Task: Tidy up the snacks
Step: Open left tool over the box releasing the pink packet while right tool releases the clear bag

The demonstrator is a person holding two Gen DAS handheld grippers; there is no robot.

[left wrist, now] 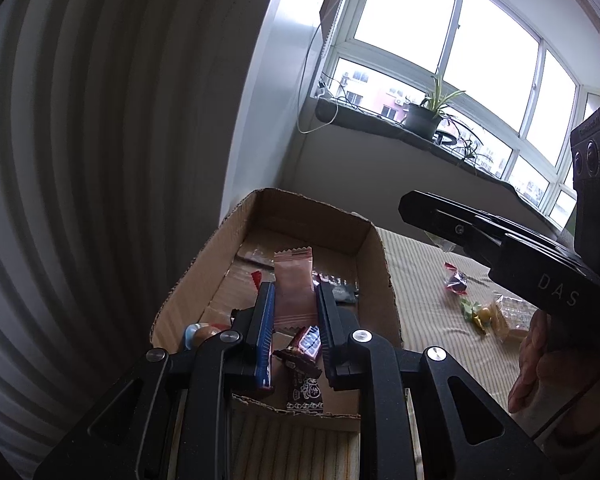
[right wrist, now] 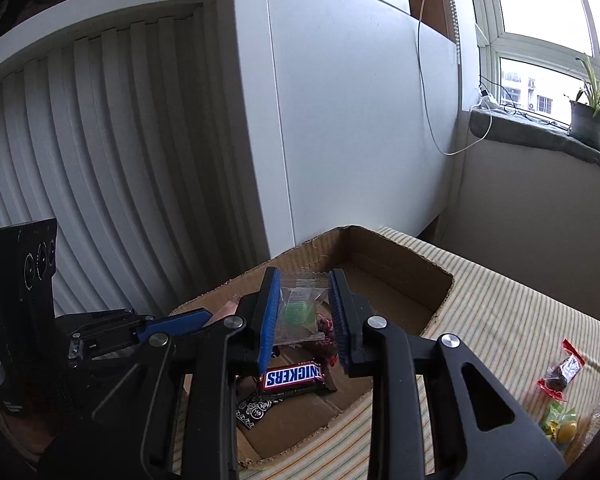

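Right wrist — claw (right wrist: 304, 316) pinching clear packet (right wrist: 300, 300)

Striped cloth-covered surface (right wrist: 500, 304), cardboard box (right wrist: 440, 280) on it, loose wrapped snacks (right wrist: 558, 372) lying beside the box

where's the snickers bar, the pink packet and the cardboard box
Snickers bar (right wrist: 294, 377): right wrist view, middle of its label, lying in the box.
pink packet (left wrist: 294, 288): left wrist view, centre of the wrapper between the left gripper's pads.
cardboard box (right wrist: 396, 240): right wrist view, far rim.
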